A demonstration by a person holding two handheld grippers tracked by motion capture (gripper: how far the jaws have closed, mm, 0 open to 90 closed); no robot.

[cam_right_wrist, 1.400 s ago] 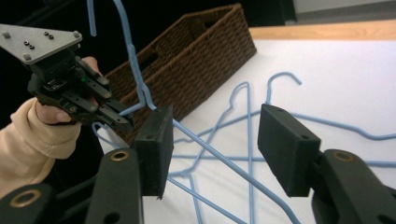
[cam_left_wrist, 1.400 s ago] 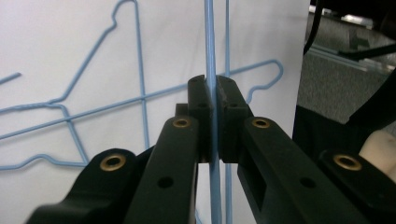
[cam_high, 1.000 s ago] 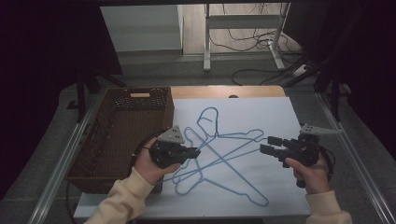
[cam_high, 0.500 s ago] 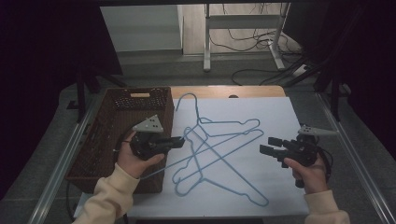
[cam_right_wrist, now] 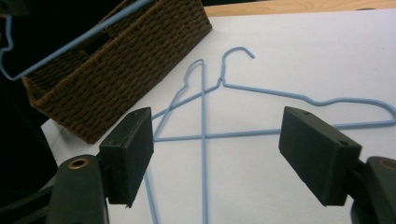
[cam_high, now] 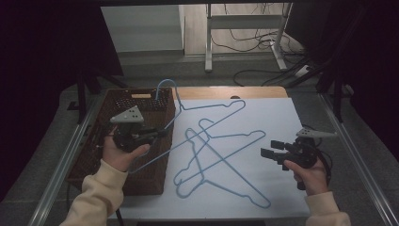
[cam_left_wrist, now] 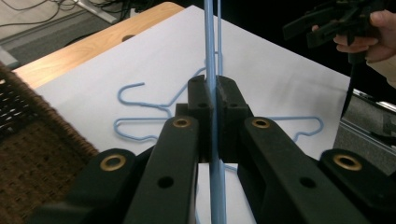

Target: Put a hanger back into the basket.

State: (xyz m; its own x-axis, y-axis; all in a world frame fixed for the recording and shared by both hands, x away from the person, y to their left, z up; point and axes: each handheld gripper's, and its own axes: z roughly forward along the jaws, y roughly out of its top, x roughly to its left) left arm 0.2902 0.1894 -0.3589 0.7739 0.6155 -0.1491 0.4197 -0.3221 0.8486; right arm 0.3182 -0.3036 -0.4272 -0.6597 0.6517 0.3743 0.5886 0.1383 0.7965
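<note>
Thin blue wire hanger (cam_high: pixel 207 110) clamped in left hand-held gripper (cam_high: pixel 157 133) over woven basket (cam_high: pixel 101 155).

Cream sleeves, black two-jaw grippers

Both forearms wear cream long sleeves with ribbed cuffs. The left gripper (cam_high: pixel 162 132) and right gripper (cam_high: pixel 267 153) are matte black, each topped by a grey three-cornered plate; a dark cable trails from the right one by the wrist. Close up, the jaw arms are flat black links joined by brass-ringed pivots, with small plain holes along them. The fingers (cam_right_wrist: pixel 319 159) end in blocky rectangular black pads with tiny screw holes.
</note>
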